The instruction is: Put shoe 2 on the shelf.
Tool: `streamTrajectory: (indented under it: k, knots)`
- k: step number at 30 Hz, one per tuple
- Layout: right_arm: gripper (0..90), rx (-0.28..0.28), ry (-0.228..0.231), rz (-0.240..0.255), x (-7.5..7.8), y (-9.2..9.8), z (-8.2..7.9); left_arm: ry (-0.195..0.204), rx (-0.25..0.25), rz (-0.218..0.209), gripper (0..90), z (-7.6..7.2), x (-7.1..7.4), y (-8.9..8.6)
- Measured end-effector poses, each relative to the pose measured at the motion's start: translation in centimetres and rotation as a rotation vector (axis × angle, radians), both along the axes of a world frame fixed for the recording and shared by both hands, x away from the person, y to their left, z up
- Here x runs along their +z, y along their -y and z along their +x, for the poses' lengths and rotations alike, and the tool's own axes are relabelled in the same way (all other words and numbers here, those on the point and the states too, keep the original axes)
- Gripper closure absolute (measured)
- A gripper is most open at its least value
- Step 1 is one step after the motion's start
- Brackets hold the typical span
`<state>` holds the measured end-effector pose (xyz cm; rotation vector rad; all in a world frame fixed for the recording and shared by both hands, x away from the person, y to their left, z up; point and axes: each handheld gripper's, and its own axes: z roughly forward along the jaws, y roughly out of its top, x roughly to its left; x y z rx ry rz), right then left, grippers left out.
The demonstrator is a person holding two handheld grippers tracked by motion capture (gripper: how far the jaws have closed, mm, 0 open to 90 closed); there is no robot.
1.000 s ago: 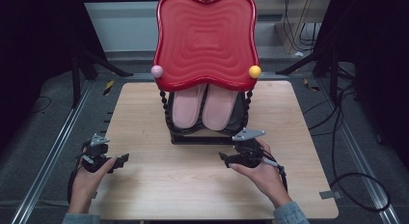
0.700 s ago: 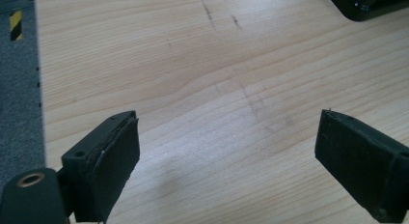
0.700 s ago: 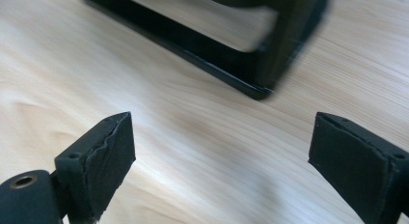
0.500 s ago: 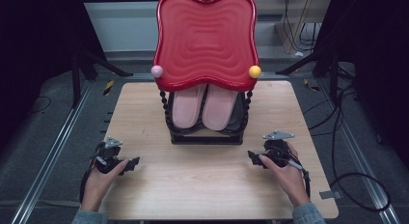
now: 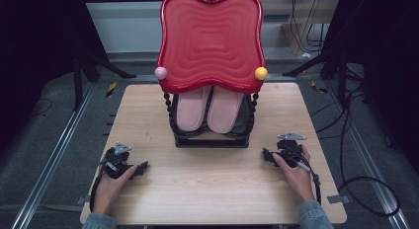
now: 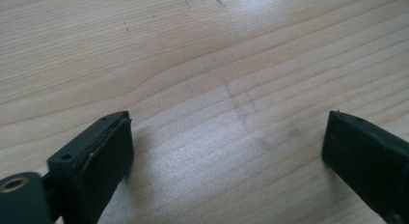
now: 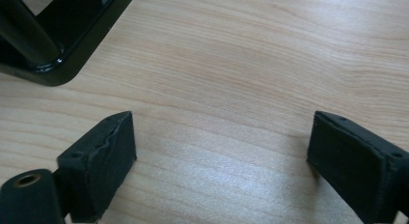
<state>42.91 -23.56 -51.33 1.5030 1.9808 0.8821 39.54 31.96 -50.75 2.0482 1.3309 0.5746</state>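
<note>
Two grippers rest low on the wooden table, one in each of the person's hands. The left gripper sits near the table's front left corner, held by the left hand, and its jaws stand spread wide. In the left gripper view, bare pale wood with faint scuff marks lies between and ahead of those jaws, and nothing is held between them. The right gripper sits toward the right edge of the table under the right hand, a grey three-cornered plate on top of it and a cable trailing back along the forearm. Its jaws are likewise spread wide apart with only wood grain between them.

Ahead of the right jaws and off to their left, the black rounded corner of a rack's base stands on the table, near the jaws but apart from them. From the high view this black rack stands between the two grippers and beyond both, carrying a pair of pink slippers side by side on its lower level. Over the slippers sits a red wavy-edged tray, with a pink ball at its left corner and a yellow ball at its right corner.
</note>
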Motion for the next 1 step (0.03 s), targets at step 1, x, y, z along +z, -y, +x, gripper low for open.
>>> streamTrajectory:
  k: [1]
  knots:
    - [7.8,-0.017,-0.005,0.001,-0.01,0.0,-0.02,0.015,0.001,-0.006,1.6,-0.02,-0.16,-0.04]
